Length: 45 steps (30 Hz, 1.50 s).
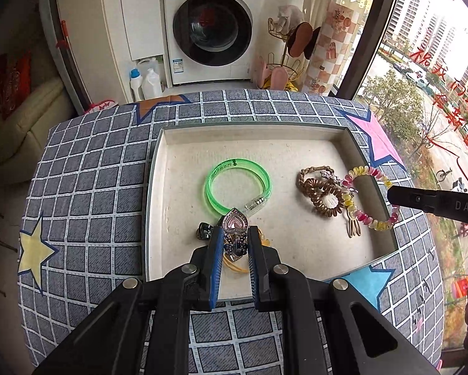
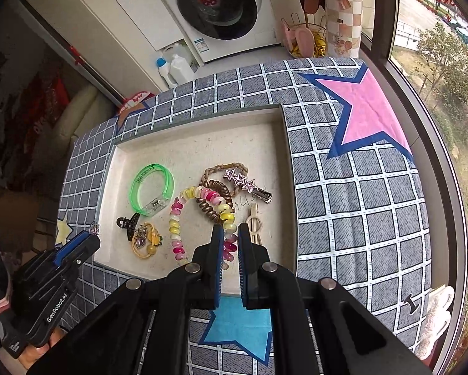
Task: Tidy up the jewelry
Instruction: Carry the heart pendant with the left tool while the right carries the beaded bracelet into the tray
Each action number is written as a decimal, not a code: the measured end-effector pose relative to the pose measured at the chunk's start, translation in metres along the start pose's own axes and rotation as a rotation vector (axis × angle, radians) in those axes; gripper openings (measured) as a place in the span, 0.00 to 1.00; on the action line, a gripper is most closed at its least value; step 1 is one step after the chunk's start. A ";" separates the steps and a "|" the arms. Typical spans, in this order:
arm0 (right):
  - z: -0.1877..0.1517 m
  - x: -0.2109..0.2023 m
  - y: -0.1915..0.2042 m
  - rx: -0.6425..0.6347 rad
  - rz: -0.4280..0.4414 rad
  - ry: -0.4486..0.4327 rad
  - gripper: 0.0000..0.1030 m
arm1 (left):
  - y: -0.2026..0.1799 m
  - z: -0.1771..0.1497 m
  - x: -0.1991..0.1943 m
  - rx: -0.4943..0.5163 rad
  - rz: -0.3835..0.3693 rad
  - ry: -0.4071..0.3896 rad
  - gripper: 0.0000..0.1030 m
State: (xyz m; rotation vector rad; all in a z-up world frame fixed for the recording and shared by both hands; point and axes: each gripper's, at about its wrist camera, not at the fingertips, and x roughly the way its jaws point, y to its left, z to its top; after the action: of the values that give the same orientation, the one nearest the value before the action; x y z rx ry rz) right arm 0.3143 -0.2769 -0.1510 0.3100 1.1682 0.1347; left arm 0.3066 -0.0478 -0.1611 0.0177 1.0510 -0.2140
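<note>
1. The desk [image 1: 87,168] wears a grey-blue cloth with a white grid, printed with big stars: pink [image 2: 366,109] at the far right corner, yellow [image 1: 35,250] on the left, light blue [image 2: 238,325] at the near edge.
2. A shallow cream tray [image 1: 252,139] with low walls sits in the middle of the cloth and carries the jewelry.
3. In the tray lie a clear green bangle [image 1: 237,184], a brown spiral hair tie [image 1: 324,198], a braided tan band [image 2: 224,168], a pink-and-yellow spiral cord [image 2: 187,215], a star-studded clip [image 2: 244,182], a cream hairpin [image 2: 254,222], a black claw clip [image 2: 128,223] and an orange-yellow trinket [image 2: 148,240].
4. The left tongs [image 1: 235,234] stand narrow, pressed on a heart-stone clip [image 1: 234,225] held above the tray's near part, just in front of the bangle.
5. The right tongs [image 2: 230,234] are nearly closed, pinching a loop of the spiral cord at the tray's near right; the rest of the cord trails over the tray floor.
6. Beyond the desk stands a white front-loading washing machine [image 1: 212,28], with white detergent bottles [image 1: 146,81] on the floor to its left.
7. A gold wire rack [image 1: 288,59] with pink slippers stands right of the machine, beside a checked pink roll.
8. A large window [image 1: 427,62] fills the right side, with red lettering on the glass, trees and tower blocks outside.
9. A cream sofa [image 1: 18,131] with red cushions shows at far left.
</note>
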 end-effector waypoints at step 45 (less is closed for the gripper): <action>0.019 0.074 -0.027 0.059 -0.033 0.097 0.10 | -0.032 0.004 0.087 0.055 0.080 0.130 0.27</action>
State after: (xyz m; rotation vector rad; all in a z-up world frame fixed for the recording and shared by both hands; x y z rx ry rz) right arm 0.3592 -0.2867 -0.2177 0.3387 1.2745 0.0873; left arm 0.3456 -0.0944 -0.2309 0.1247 1.1712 -0.1708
